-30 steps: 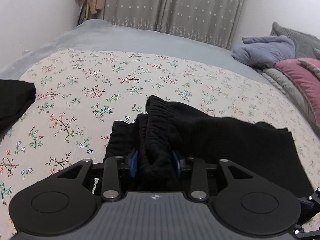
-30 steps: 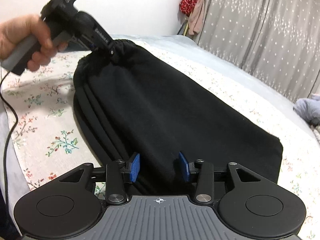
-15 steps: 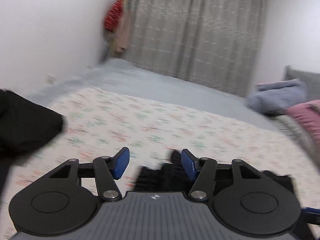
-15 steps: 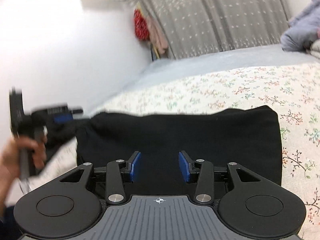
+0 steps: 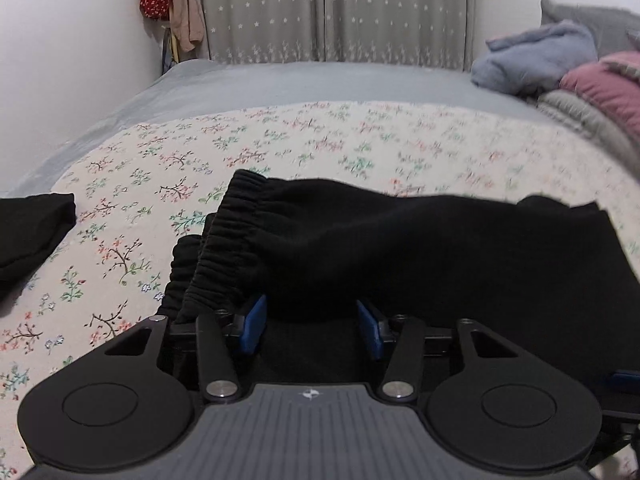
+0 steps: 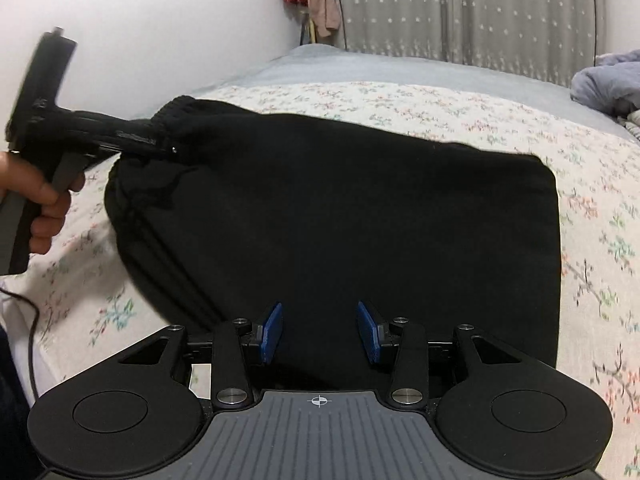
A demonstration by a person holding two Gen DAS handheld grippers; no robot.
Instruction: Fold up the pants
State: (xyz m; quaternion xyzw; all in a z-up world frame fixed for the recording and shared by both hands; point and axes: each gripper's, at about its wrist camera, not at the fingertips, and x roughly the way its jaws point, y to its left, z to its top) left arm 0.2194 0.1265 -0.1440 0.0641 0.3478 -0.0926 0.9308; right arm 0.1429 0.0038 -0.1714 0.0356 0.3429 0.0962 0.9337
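Note:
Black pants point(image 5: 400, 248) lie folded in several layers on the floral bed sheet point(image 5: 280, 144). The elastic waistband point(image 5: 224, 240) bunches at my left gripper point(image 5: 310, 326), whose jaws are closing with a fold of fabric filling the gap between the blue pads. In the right wrist view the left gripper point(image 6: 160, 146), held by a hand point(image 6: 44, 200), pinches the raised waistband point(image 6: 176, 108). My right gripper point(image 6: 318, 330) sits at the near edge of the pants point(image 6: 340, 200), with black fabric between its pads.
Another black garment point(image 5: 32, 232) lies at the sheet's left edge. Blue, pink and grey bedding point(image 5: 560, 64) is piled at the right. A grey curtain point(image 5: 320, 8) and white wall close off the back. A cable point(image 6: 24, 300) hangs below the hand.
The left gripper held the waistband, then opened and lifted off it, and now has fabric between its pads again. The right gripper's view rolled while it stayed at the pants' edge.

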